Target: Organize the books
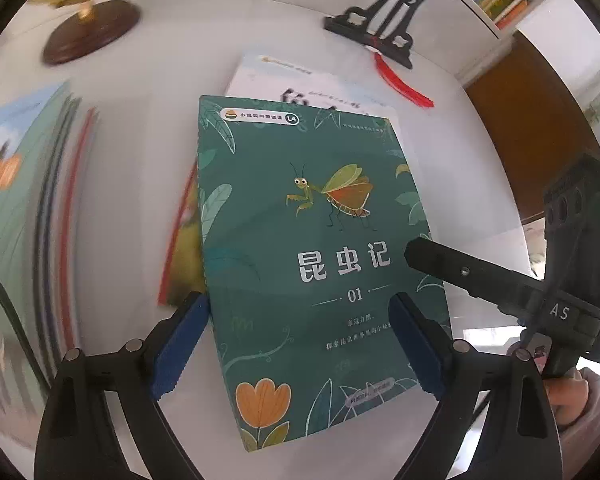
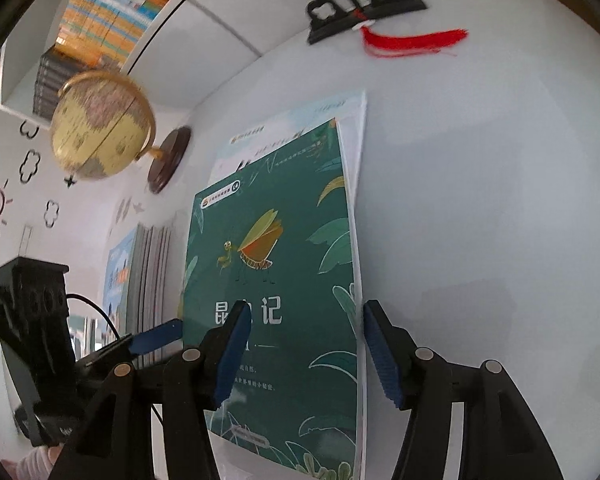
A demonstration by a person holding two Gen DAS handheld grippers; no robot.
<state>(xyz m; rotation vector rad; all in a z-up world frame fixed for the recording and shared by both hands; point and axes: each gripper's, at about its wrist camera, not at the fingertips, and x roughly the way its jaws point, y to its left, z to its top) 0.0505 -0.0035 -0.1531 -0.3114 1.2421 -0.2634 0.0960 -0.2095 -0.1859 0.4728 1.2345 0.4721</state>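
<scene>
A green book [image 1: 312, 264] with a mantis on its cover lies flat on the white table [image 1: 132, 128], partly over a white book [image 1: 296, 80]. My left gripper [image 1: 298, 346] hovers open over its near half, the left pad at the spine edge and the right pad above the cover. In the right wrist view my right gripper [image 2: 308, 354] is open and straddles the green book's [image 2: 272, 280] right edge. One pad is over the cover, the other over bare table. One black finger [image 1: 452, 268] of the right gripper reaches over that edge. A blue pad [image 2: 156, 338] of the left gripper shows at the book's left side.
Several books [image 2: 148, 276] stand in a row left of the green book, blurred in the left wrist view [image 1: 40, 200]. A yellow and red book [image 1: 184, 248] peeks from under its left side. A globe [image 2: 104, 124], a black stand [image 2: 364, 12] with red tassel [image 2: 416, 40] and a bookshelf [image 2: 108, 12] sit behind.
</scene>
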